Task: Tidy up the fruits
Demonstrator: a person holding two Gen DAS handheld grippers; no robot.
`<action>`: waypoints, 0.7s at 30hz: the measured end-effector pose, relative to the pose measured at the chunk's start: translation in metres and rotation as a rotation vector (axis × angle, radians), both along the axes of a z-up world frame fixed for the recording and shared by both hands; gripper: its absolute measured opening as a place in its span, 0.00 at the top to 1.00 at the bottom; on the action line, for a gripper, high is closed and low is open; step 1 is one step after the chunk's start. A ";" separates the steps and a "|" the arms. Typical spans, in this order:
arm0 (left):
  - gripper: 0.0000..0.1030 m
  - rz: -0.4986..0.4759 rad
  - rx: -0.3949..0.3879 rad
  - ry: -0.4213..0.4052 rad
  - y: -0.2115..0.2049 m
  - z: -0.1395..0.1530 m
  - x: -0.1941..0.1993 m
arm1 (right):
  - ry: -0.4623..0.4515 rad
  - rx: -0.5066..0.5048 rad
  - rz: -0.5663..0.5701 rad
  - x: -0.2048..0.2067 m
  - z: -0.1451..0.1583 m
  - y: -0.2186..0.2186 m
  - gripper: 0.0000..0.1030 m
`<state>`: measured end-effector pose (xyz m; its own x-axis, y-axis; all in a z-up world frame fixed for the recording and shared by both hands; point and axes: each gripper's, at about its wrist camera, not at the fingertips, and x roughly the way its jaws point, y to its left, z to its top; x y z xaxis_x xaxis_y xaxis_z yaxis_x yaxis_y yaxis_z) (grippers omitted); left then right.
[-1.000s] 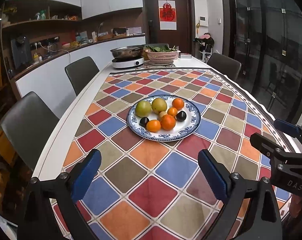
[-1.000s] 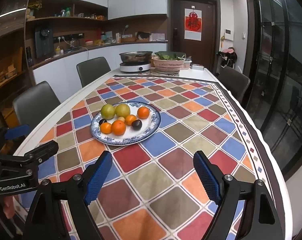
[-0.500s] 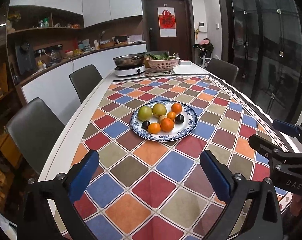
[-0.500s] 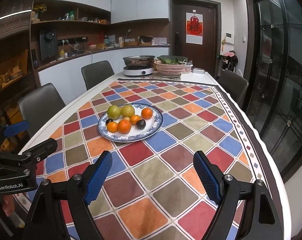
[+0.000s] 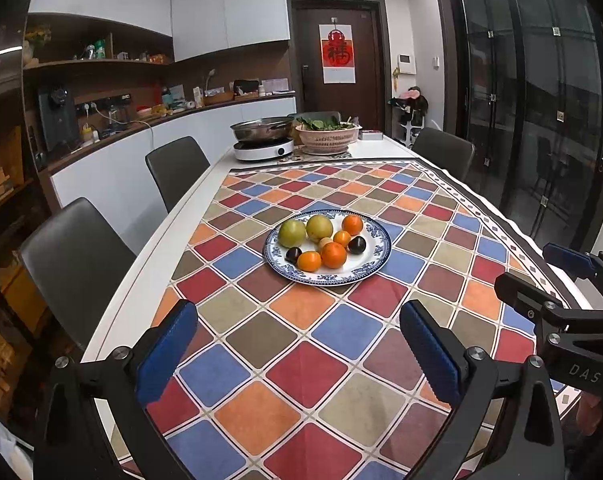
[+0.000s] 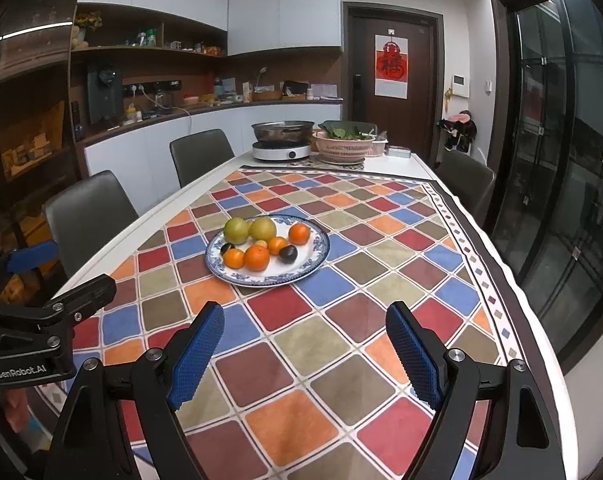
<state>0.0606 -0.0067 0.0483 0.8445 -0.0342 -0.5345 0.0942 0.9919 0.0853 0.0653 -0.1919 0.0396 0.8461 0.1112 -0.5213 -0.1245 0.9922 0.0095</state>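
Note:
A blue-and-white plate (image 5: 375,258) (image 6: 315,258) sits mid-table on the chequered cloth. It holds two green-yellow round fruits (image 5: 292,233) (image 6: 236,230), several oranges (image 5: 333,255) (image 6: 256,258), two dark plums (image 5: 357,245) (image 6: 288,254) and a small pale fruit. My left gripper (image 5: 297,354) is open and empty, well short of the plate. My right gripper (image 6: 305,354) is open and empty, also near the table's front edge. Each gripper shows at the side of the other's view.
A hot pot on a white cooker (image 5: 263,148) and a pink basket of greens (image 5: 327,136) stand at the table's far end. Dark chairs (image 5: 71,252) line the left side, one (image 5: 443,150) at the far right. Glass doors stand on the right.
Both grippers have pulled back and risen a little, so the plate looks smaller and farther away. Both stay open. The fruit has not moved.

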 end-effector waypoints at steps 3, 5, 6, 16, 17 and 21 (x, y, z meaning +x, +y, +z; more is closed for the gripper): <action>0.00 0.003 0.008 -0.005 -0.001 0.001 -0.003 | -0.004 0.000 0.000 -0.003 0.001 0.000 0.19; 0.00 0.000 0.009 -0.008 -0.002 0.002 -0.005 | -0.004 -0.002 -0.001 -0.004 0.001 0.000 0.19; 0.00 -0.003 0.006 -0.008 -0.002 0.002 -0.006 | -0.003 -0.003 -0.001 -0.005 0.000 0.000 0.19; 0.00 -0.023 -0.009 -0.009 -0.004 0.000 -0.010 | -0.001 -0.004 -0.003 -0.009 0.000 -0.002 0.19; 0.00 -0.027 -0.014 -0.005 -0.004 0.000 -0.011 | 0.000 -0.006 -0.002 -0.009 0.000 -0.003 0.19; 0.00 -0.032 -0.020 0.002 -0.004 -0.002 -0.012 | 0.002 -0.010 0.004 -0.010 0.000 -0.004 0.19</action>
<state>0.0483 -0.0103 0.0464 0.8420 -0.0724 -0.5347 0.1264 0.9898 0.0650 0.0554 -0.1955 0.0396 0.8446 0.1092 -0.5242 -0.1281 0.9918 0.0003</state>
